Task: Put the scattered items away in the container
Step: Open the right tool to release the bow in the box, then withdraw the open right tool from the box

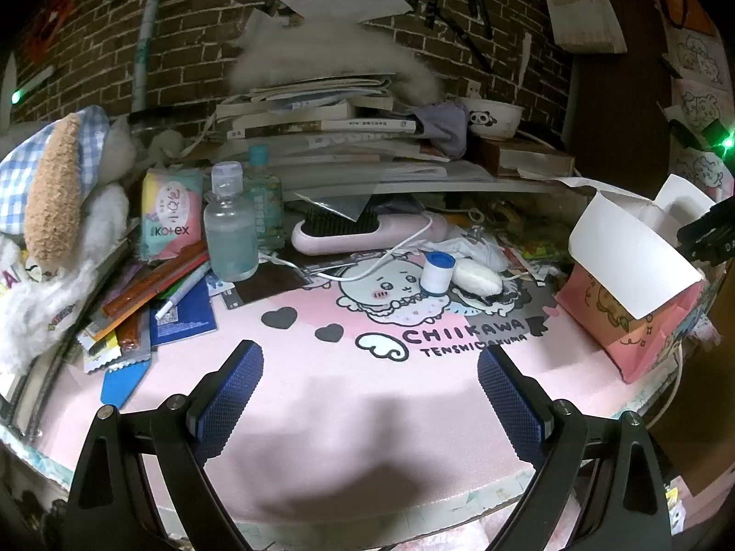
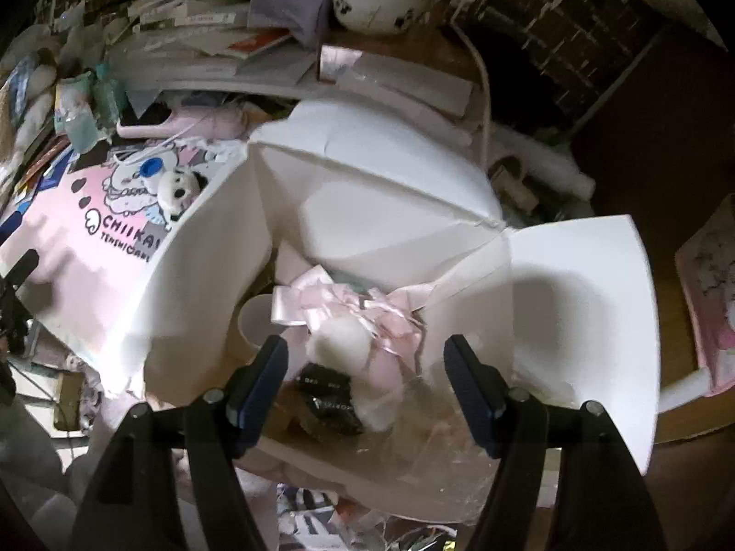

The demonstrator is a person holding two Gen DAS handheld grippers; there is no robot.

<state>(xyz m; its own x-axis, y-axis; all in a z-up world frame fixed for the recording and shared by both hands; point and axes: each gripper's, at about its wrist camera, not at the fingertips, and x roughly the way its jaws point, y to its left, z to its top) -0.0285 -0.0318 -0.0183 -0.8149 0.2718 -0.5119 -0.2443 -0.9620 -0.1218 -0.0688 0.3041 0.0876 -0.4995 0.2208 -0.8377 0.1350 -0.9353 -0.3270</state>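
While left tongs (image 1: pixel 370 369) hover agape, right tongs (image 2: pixel 365 358) (empty) overhang the box (image 2: pixel 399 174).

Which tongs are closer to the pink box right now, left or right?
Right. The right tongs hover open directly over the pink box, above the ribbons inside. The left tongs sit open over the pink mat, with the box off to their right.

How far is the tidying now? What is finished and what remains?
Partly done. The open pink box already holds a pink ribbon bundle and a small dark item. The right gripper hovers open over them; the left gripper is open and empty. Left on the mat: the tape roll, the small plush.
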